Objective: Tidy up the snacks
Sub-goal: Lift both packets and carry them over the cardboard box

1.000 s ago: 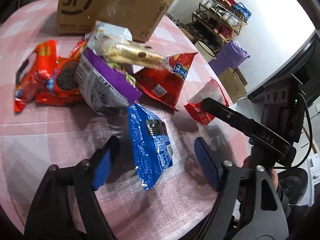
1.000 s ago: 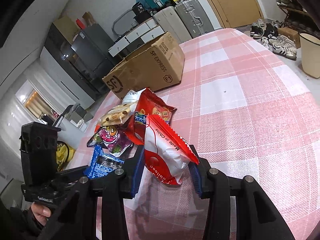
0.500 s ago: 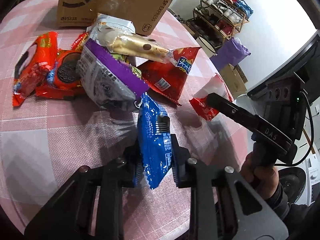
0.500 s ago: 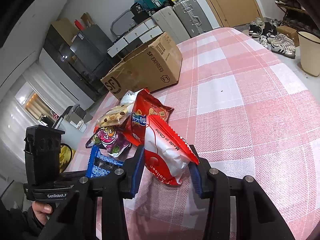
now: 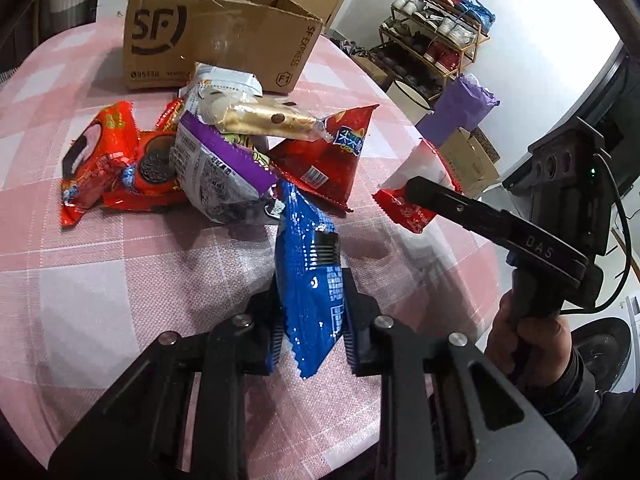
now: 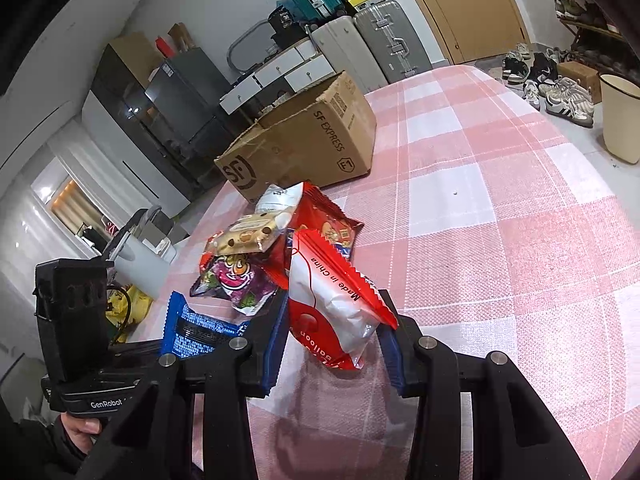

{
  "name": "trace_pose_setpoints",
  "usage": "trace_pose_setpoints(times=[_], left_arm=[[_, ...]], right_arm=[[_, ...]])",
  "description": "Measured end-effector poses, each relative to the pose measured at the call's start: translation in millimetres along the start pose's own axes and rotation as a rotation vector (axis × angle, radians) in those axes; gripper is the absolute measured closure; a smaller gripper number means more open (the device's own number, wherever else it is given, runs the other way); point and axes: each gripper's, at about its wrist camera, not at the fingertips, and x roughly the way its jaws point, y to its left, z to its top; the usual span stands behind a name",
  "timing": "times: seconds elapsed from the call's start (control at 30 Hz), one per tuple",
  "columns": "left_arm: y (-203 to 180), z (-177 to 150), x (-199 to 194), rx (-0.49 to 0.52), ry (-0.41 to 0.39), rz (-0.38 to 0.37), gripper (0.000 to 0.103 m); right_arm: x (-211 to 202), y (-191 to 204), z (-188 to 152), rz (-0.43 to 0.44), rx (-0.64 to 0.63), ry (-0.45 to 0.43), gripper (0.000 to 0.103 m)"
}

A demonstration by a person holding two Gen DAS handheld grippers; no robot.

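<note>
My left gripper (image 5: 310, 320) is shut on a blue snack packet (image 5: 310, 264), held upright just above the pink checked tablecloth (image 5: 80, 280). My right gripper (image 6: 332, 340) is shut on a red-and-white packet (image 6: 332, 304), also seen at the right of the left wrist view (image 5: 416, 184). Beyond lies a pile of snacks: a purple bag (image 5: 216, 172), a gold bar (image 5: 272, 122), a red triangular bag (image 5: 332, 152) and red cookie packs (image 5: 120, 164). An open cardboard box (image 5: 216, 36) stands behind the pile.
The table's rounded edge runs close to my left gripper on the near side. A shoe rack (image 5: 436, 12), a purple bag (image 5: 464, 108) and cartons sit on the floor to the right. Suitcases (image 6: 384, 36) and a bin (image 6: 620, 116) stand beyond the table.
My left gripper closed on the blue packet and raised it upright off the cloth. My right gripper kept still with its red-and-white packet.
</note>
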Motion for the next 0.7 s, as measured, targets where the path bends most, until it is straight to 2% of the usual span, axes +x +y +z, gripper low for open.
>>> trace_pose_setpoints(times=[0.13,0.5,0.7], left_arm=[[6.0,-11.8,-15.6,-0.002,-0.014,0.002,0.082],[5.2,-15.1,-46.8,0.016,-0.051,0.001,0.082],[2.5,-6.9,-74.8,0.028,-0.112,0.004,0.082]], right_arm=[[-4.9,4.1,1.5,0.002,-0.007,-0.008,0.061],[-16.2,20.6,6.3,0.016,-0.037,-0.024,0.061],[-31.2,36.2,17.9,0.047,-0.057,-0.050,0.061]])
